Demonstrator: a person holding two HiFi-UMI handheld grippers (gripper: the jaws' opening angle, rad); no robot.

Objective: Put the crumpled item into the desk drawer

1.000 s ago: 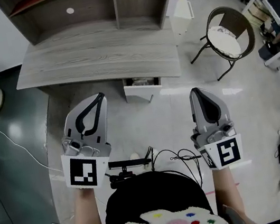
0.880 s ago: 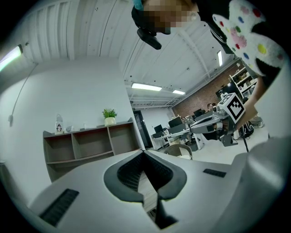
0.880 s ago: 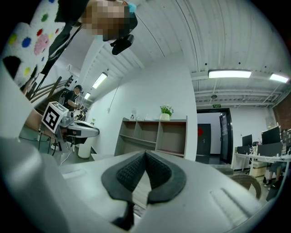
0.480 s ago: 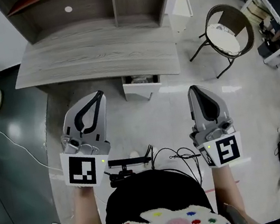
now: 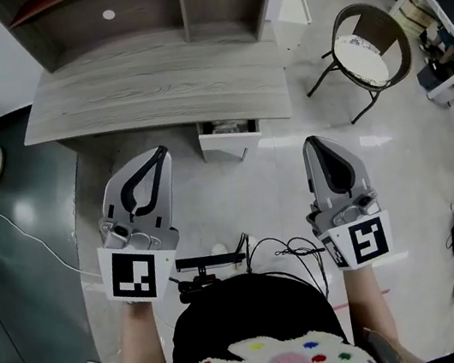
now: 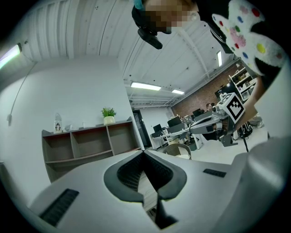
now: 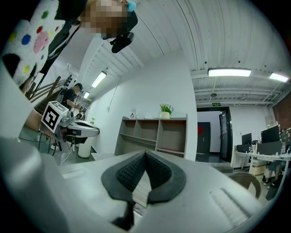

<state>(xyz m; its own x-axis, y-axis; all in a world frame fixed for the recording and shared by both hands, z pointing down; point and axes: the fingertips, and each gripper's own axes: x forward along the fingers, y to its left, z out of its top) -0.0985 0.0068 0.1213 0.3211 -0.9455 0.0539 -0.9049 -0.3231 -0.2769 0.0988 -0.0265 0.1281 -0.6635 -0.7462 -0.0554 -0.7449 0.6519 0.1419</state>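
Drawer (image 5: pixel 231 140) hangs partly pulled out under the desk's (image 5: pixel 161 101) front edge, where it was a second ago. The whole scene has only slid a touch up the head view, and both grippers keep the same stance over the floor. Its open slot shows something dark, too small to tell whether that is the crumpled item, which no view shows clearly. The drawer lies ahead of and between the two sets of jaws, well apart from both. The left gripper (image 5: pixel 160 154) points at the desk edge left of it, and the right gripper (image 5: pixel 310 141) points at floor to its right. Both are clenched tip to tip with nothing between the pads. Only the head view shows the drawer and the chair (image 5: pixel 366 56). The gripper views look level instead, showing the shelf (image 6: pixel 88 143) behind the desk with a plant (image 6: pixel 108 114) on top, and each shows the other gripper off to the side.
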